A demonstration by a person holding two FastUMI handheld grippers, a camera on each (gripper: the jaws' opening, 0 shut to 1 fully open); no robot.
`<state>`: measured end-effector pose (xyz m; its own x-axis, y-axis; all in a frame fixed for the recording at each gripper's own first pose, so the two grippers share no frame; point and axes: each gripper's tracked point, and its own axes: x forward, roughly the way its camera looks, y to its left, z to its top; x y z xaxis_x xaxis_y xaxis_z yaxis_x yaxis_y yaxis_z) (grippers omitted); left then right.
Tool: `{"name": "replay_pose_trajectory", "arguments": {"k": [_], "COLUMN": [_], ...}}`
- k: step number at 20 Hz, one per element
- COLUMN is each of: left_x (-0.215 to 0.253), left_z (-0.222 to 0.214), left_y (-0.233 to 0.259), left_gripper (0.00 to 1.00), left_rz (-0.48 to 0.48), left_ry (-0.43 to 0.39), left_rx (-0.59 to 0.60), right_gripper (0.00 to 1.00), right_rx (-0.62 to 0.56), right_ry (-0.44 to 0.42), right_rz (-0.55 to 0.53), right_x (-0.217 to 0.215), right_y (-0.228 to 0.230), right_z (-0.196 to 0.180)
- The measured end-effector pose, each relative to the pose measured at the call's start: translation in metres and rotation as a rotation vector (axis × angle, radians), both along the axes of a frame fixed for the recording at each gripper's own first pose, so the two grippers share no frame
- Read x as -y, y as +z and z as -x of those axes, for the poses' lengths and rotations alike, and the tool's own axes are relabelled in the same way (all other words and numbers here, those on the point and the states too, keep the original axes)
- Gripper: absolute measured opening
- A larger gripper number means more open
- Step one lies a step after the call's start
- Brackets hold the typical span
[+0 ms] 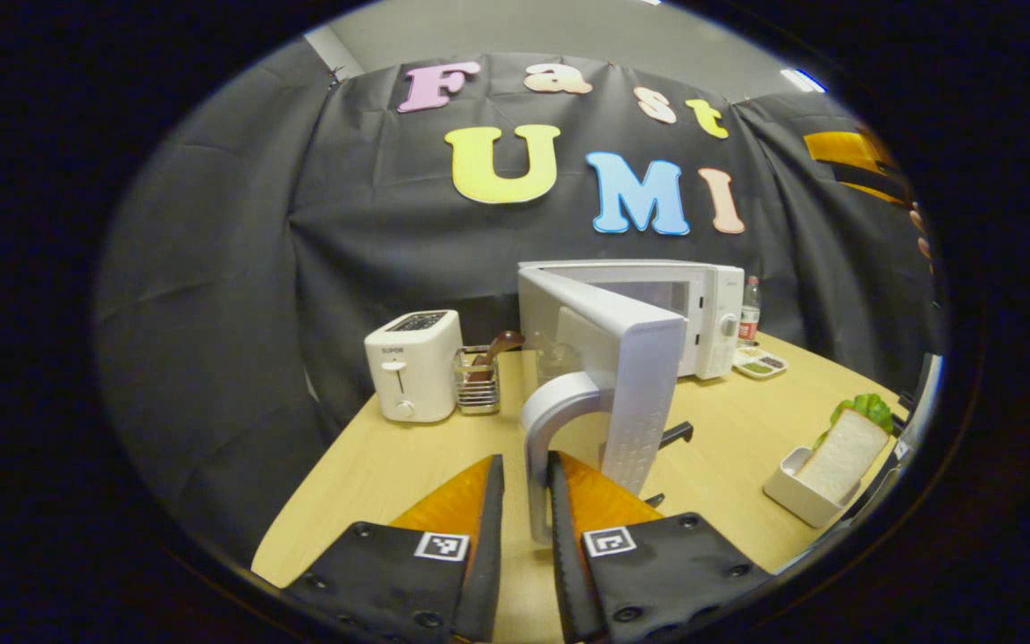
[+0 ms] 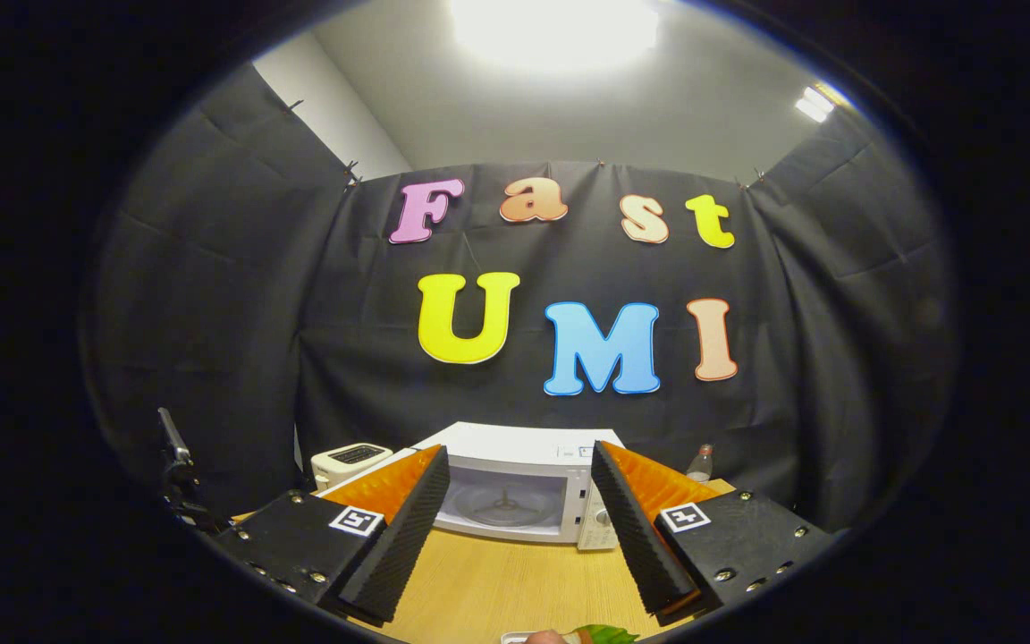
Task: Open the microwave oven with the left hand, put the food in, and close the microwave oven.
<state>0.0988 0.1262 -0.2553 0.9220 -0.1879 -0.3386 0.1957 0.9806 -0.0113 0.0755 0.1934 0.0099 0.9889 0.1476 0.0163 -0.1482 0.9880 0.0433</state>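
Observation:
A white microwave (image 1: 712, 322) stands at the back of the wooden table (image 1: 372, 465). Its door (image 1: 649, 376) is swung out toward me, about half open. My left gripper (image 1: 526, 461) is shut on the lower part of the curved door handle (image 1: 544, 420), one finger on each side. The food, a sandwich (image 1: 841, 447) of bread and lettuce, rests in a white tray (image 1: 788, 487) at the table's right edge. In the right gripper view, my right gripper (image 2: 519, 537) hangs open and empty above the table, facing the microwave (image 2: 515, 487) and its bare cavity (image 2: 502, 505). Lettuce (image 2: 604, 633) peeks in below.
A white toaster (image 1: 412, 362) and a wire holder (image 1: 477, 380) with a spoon stand left of the microwave. A bottle (image 1: 749, 313) and a small dish (image 1: 758, 362) sit to its right. A hand's fingertips (image 1: 922, 237) show at the upper right edge.

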Motion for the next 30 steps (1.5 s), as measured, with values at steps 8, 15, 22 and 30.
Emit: {"name": "replay_pose_trajectory", "arguments": {"k": [8, 15, 22, 30], "left_x": [-0.018, 0.02, 0.05, 0.063], "left_z": [0.046, 0.069, 0.081, 0.093], "left_y": [0.093, 0.154, 0.188, 0.206], "left_gripper": [0.98, 1.0, 1.0, 1.0], "left_rz": [-0.009, 0.011, 0.003, -0.008], "left_ry": [0.179, 0.242, 0.261, 0.303], "left_rx": [0.128, 0.21, 0.269, 0.297], "right_gripper": [0.96, 0.97, 0.97, 0.99], "right_rx": [-0.108, -0.313, -0.553, -0.782], "right_ry": [0.075, 0.188, 0.28, 0.329], "right_rz": [-0.042, -0.088, -0.114, -0.176], "right_x": [0.046, 0.071, 0.083, 0.087], "right_y": [-0.024, -0.08, -0.152, -0.216], "right_z": [-0.008, -0.009, 0.007, 0.025]}}
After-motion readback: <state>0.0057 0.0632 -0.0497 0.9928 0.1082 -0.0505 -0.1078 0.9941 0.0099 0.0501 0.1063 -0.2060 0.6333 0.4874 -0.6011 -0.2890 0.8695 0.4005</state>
